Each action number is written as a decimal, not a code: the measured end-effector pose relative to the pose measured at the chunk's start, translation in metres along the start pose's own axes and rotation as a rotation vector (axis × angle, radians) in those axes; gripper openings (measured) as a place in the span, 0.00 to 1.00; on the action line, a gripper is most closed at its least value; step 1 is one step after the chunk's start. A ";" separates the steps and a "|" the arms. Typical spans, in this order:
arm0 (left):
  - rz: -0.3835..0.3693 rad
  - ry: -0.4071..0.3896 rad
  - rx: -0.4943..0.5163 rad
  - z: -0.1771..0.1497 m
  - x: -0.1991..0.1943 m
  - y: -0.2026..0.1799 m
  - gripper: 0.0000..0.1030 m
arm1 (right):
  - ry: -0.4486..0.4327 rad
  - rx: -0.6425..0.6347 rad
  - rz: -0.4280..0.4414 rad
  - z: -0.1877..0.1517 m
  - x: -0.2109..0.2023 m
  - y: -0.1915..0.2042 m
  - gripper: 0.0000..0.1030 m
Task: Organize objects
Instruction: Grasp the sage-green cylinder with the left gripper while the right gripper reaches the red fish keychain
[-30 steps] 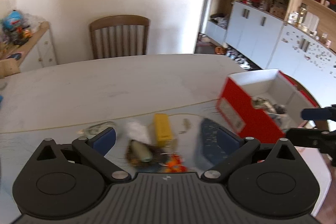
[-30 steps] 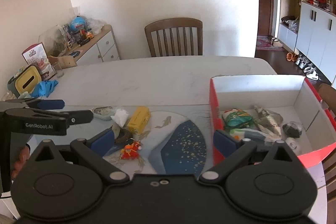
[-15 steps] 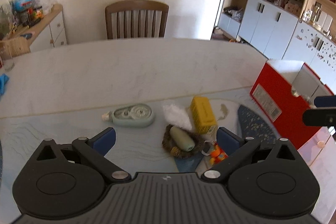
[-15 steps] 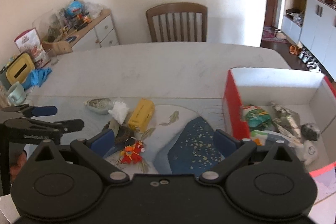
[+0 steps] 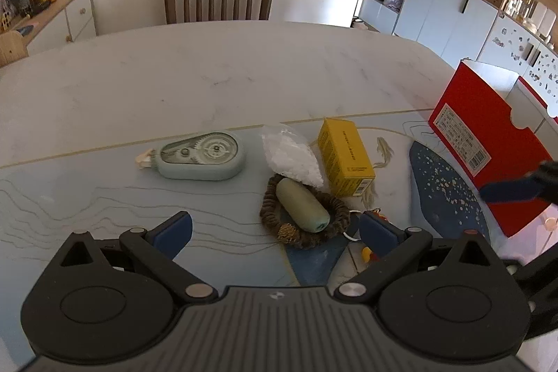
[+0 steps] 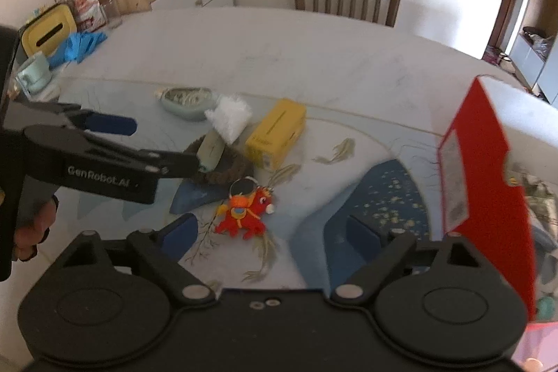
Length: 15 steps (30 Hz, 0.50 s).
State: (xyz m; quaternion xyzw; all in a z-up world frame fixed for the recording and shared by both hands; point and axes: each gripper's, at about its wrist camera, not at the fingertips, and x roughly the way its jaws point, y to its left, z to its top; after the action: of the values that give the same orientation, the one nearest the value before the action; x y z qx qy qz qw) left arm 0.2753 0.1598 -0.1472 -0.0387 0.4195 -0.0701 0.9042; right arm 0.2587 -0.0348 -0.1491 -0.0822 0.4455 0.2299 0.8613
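A pale green cylinder [image 5: 302,205] lies across a brown braided ring [image 5: 340,222] on the table mat, touching a white crumpled bag [image 5: 291,154], with a yellow box [image 5: 345,156] just beside it. Your left gripper [image 5: 275,229] hovers near it, jaws wide apart. Your right gripper [image 6: 270,232], also spread, hangs above a red toy [image 6: 246,210]. Bare mat separates these from the red box [image 6: 486,162] at the table's right edge.

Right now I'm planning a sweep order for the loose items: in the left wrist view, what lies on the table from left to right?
Pale green correction-tape dispenser → white crumpled plastic bag → yellow rectangular carton → red cardboard box. The green cylinder and brown bead bracelet overlap the bag's span, so I leave them out.
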 end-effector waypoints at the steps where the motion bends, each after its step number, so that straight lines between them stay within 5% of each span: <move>1: 0.001 0.003 -0.002 0.000 0.002 0.000 1.00 | 0.004 -0.004 0.003 0.000 0.004 0.001 0.87; 8: 0.009 -0.002 -0.020 0.002 0.014 -0.001 0.98 | 0.029 -0.026 0.027 -0.001 0.027 0.009 0.78; 15: 0.004 -0.001 -0.040 0.007 0.019 -0.005 0.68 | 0.038 -0.029 0.059 0.001 0.038 0.012 0.70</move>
State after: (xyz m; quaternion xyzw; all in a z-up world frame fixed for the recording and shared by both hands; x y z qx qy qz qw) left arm 0.2927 0.1519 -0.1564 -0.0560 0.4203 -0.0597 0.9037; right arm 0.2723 -0.0122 -0.1783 -0.0859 0.4607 0.2601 0.8442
